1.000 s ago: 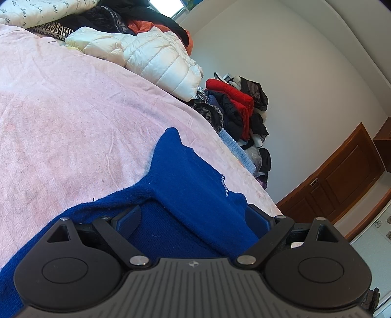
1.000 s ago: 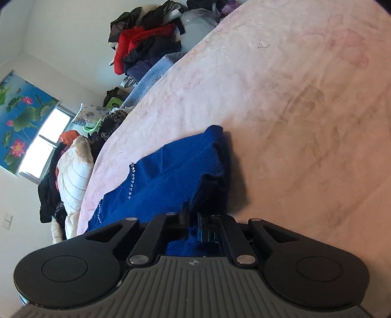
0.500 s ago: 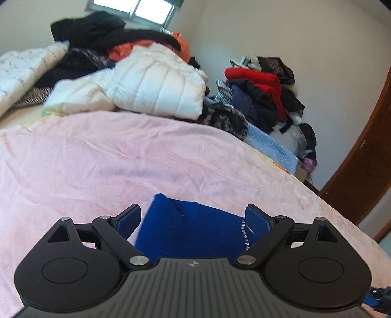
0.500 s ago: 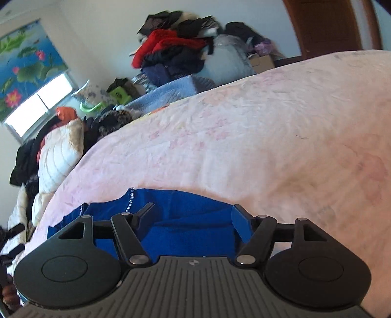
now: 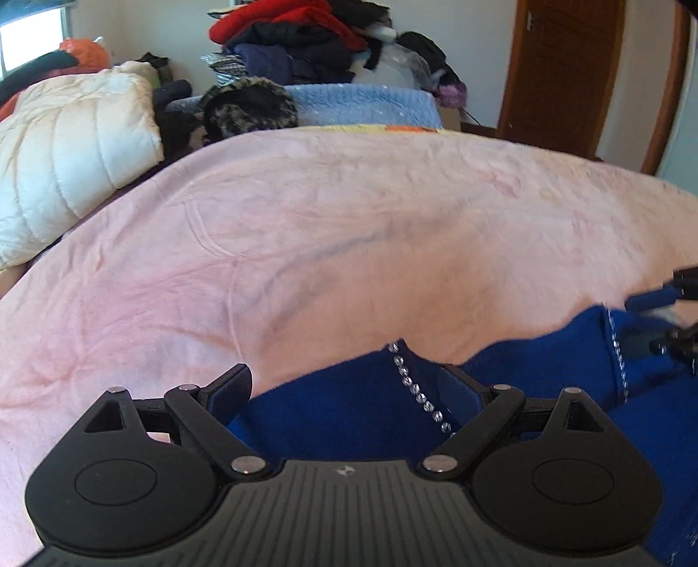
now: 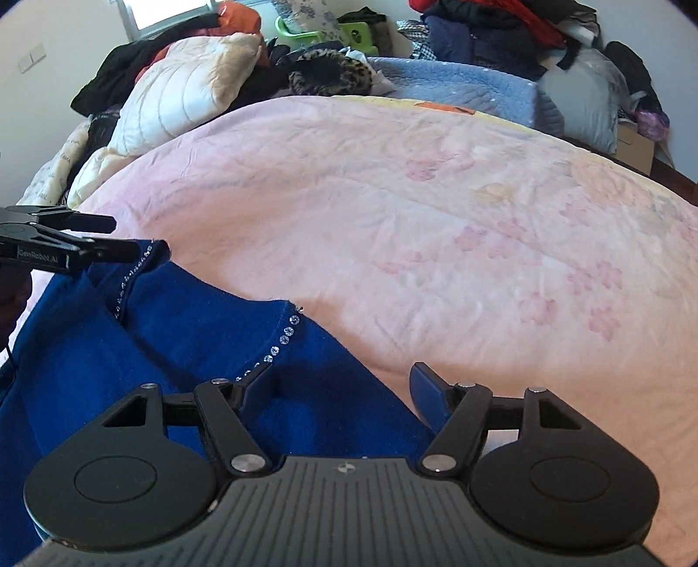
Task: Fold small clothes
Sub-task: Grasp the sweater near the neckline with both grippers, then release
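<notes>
Now both hand-held black two-finger grippers are pointing down over a royal-blue knit garment with rows of small clear rhinestones (image 5: 349,414), which is lying crumpled on the pink floral bedspread (image 5: 327,244) at the bed's near edge. Left gripper (image 5: 354,386) is sitting with its jaws wide apart; blue knit and one rhinestone row are lying between the blue-padded fingers (image 5: 231,386), and the pads are not pressing on the cloth. Right gripper (image 6: 338,381) is opening its jaws, blue knit is lying between them on the left side, the right finger is standing over bare pink bedspread, nothing clamped. In the right wrist view the left gripper is showing at the far left, just beside a rhinestone-trimmed corner of the garment; whether it is touching that corner, cannot tell. In the left wrist view the right gripper is appearing blurred at the right edge, by another rhinestone row. Along the bed's far edge, a cream quilted puffer jacket (image 5: 70,152), a dark leopard-print fuzzy item (image 5: 248,107), a light blue fleecy blanket (image 5: 366,104) and a heap of red and dark clothes (image 5: 296,35) are piling up. A brown wooden door (image 5: 562,65) is standing at the back right.
</notes>
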`<action>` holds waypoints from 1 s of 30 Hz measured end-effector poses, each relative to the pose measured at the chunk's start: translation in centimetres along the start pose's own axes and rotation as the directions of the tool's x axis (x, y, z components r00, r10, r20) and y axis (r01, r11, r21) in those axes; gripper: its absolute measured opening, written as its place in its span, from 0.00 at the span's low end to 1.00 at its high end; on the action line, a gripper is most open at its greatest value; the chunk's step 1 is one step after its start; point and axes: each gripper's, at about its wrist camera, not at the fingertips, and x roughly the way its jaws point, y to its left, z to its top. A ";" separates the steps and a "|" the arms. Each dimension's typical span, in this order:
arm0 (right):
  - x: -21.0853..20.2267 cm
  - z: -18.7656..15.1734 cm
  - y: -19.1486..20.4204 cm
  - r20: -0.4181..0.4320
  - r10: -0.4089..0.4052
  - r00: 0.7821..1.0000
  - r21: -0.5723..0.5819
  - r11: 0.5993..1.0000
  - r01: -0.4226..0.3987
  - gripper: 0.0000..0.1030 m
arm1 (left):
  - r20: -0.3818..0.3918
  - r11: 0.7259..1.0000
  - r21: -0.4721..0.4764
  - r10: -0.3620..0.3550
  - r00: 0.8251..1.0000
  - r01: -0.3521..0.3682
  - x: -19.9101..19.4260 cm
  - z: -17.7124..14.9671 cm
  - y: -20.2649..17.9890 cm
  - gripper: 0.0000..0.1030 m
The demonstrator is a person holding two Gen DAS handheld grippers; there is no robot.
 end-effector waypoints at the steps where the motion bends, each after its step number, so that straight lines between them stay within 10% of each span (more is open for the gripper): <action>1: 0.2 0.0 0.2 0.010 -0.002 1.000 -0.022 1.000 0.002 0.73 | -0.004 0.999 0.038 0.021 1.000 -0.020 0.4 -0.3 -0.5 0.90; 3: 0.3 -0.1 0.5 0.021 -0.004 1.000 -0.062 0.998 0.005 0.54 | 0.000 0.991 0.110 0.077 0.997 -0.076 1.0 -0.7 -1.5 0.77; 6: 0.0 0.0 0.5 0.026 0.025 0.999 -0.073 0.997 -0.023 0.04 | 0.008 0.986 0.152 0.064 0.998 -0.065 0.7 -0.3 -2.6 0.09; 10: -0.8 0.4 0.2 0.065 0.023 0.998 -0.033 0.999 -0.021 0.04 | 0.029 0.933 0.313 0.179 0.983 -0.179 0.8 -0.5 -5.3 0.08; 16: -1.2 0.2 -1.8 0.096 -0.006 0.995 0.064 0.998 0.000 0.01 | 0.011 0.948 0.235 0.218 0.976 -0.214 1.5 0.5 -3.5 0.08; 26: -1.9 -0.8 1.1 0.145 0.014 0.989 0.040 0.999 -0.020 0.16 | 0.095 0.878 0.336 0.328 0.940 -0.340 2.2 -0.9 -6.1 0.08; 30: 0.1 -1.5 1.9 0.069 -0.035 0.997 -0.033 0.999 0.037 0.13 | 0.120 0.870 0.324 0.352 0.928 -0.372 1.1 -0.9 -6.2 0.28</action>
